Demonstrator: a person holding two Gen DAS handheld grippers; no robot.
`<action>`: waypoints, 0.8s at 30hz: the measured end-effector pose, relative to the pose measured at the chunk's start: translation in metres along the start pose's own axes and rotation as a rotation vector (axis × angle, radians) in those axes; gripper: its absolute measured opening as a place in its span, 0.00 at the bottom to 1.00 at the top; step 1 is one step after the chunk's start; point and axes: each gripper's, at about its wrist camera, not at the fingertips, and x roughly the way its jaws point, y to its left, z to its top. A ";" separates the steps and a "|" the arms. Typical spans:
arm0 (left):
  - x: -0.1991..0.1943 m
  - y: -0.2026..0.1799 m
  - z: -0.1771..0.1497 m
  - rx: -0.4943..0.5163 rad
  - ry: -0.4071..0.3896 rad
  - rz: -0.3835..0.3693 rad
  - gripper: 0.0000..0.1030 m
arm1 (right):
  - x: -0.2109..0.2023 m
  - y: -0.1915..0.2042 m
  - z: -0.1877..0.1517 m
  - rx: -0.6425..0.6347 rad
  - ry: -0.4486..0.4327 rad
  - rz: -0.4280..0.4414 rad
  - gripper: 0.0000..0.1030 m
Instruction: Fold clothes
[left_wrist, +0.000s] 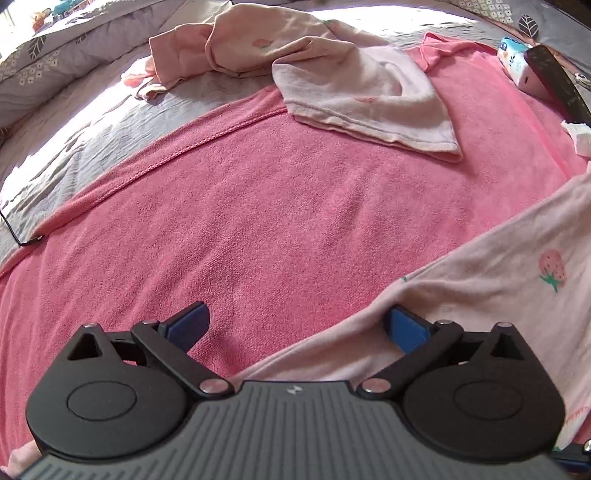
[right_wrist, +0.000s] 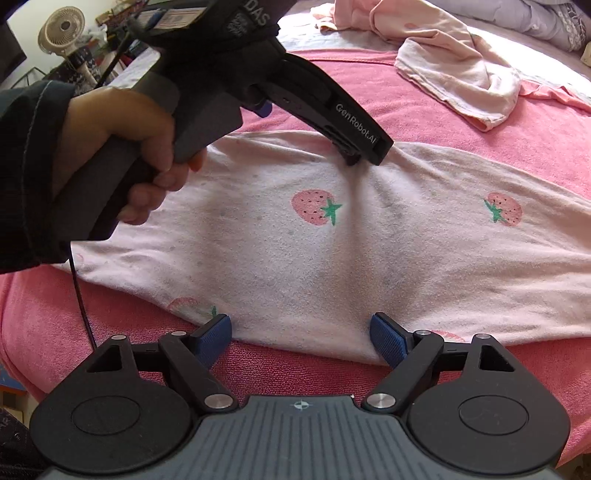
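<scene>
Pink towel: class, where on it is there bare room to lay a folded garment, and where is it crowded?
Bare: the broad stretch of pink towel between its stitched left hem, the crumpled pale garment beyond, and the strawberry garment at right. Crowded: the far right edge, with a small carton and a dark object.

A bed (left_wrist: 62, 147) holds everything here. It has a grey cover with leaf shapes on it. A big pink towel (left_wrist: 258, 221) is spread flat on the bed. On the towel, near its close edge, lies a pale pink cloth with strawberries (right_wrist: 314, 240), spread out. At the far end of the towel lies a crumpled pale pink garment (left_wrist: 362, 96). It rests partly on the towel and partly on the grey cover. A small box (left_wrist: 513, 59) sits by the towel's far right corner.
</scene>
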 end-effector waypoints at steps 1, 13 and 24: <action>0.001 0.002 0.000 -0.006 0.003 -0.008 1.00 | -0.004 0.003 0.004 -0.007 -0.003 -0.016 0.71; 0.007 0.009 0.000 -0.017 0.031 -0.072 1.00 | 0.027 0.004 0.064 -0.088 -0.168 -0.009 0.70; 0.012 0.005 0.005 -0.012 0.056 -0.086 1.00 | 0.046 -0.006 0.044 0.056 -0.133 -0.001 0.77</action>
